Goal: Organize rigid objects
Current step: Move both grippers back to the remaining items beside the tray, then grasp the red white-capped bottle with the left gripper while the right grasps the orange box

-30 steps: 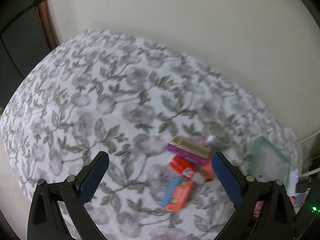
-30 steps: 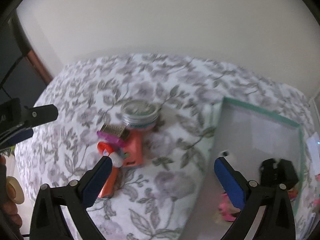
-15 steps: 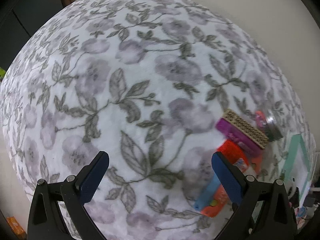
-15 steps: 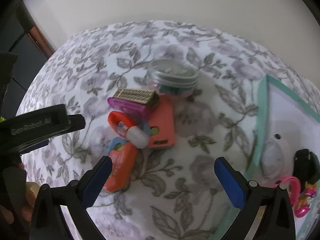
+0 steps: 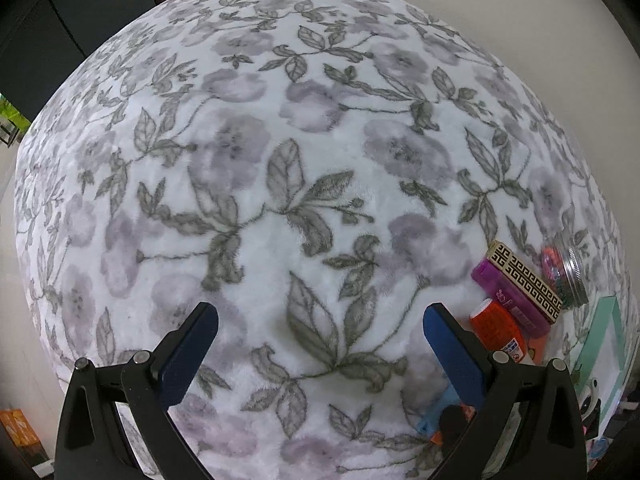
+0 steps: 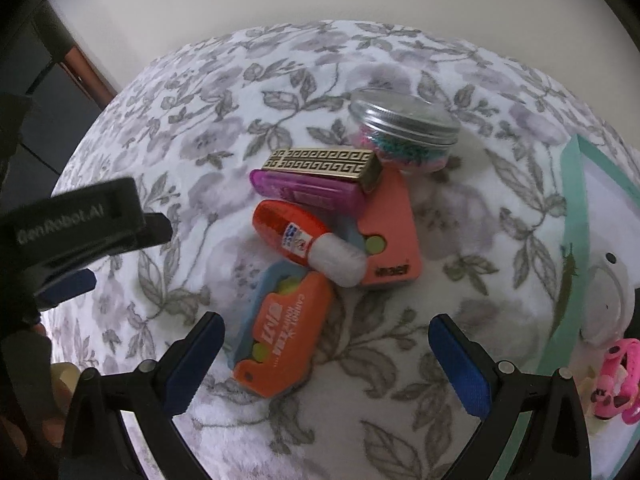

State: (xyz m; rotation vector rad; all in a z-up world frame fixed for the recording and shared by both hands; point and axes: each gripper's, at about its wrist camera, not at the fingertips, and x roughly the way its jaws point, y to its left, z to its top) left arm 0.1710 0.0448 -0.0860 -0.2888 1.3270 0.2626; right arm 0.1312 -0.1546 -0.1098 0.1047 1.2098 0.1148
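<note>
Fleece floral blanket (image 5: 320, 168) covers the whole surface; can't tell what is under it. My left tool (image 5: 320, 332) is spread wide, nothing between the pads, over bare blanket with the pile off to its right. My right tool (image 6: 326, 338) is spread too, empty, just short of the pile.

Pile, right wrist view: orange cutter (image 6: 286, 332) nearest, blue edge, between my pads' line and the rest. White cap of the glue bottle (image 6: 308, 244) lies over the pink block (image 6: 394, 236). Purple case (image 6: 308, 192) beside the bottle, gold box (image 6: 324, 164) on top of it. Jar (image 6: 404, 130) with metal lid at the back, coloured bits inside, touching the block's far end.

Mint tray (image 6: 572, 216) to the right, apart from the pile; holds a white toy (image 6: 604, 304) and a pink charm (image 6: 618, 380).

Obstruction: the other tool's black body sits at left of the right view, near the pile.

Writing: "GenRobot.AI" on that body, blurred. Cutter has white lettering, not legible. Block has a dark word near its corner, unreadable.
</note>
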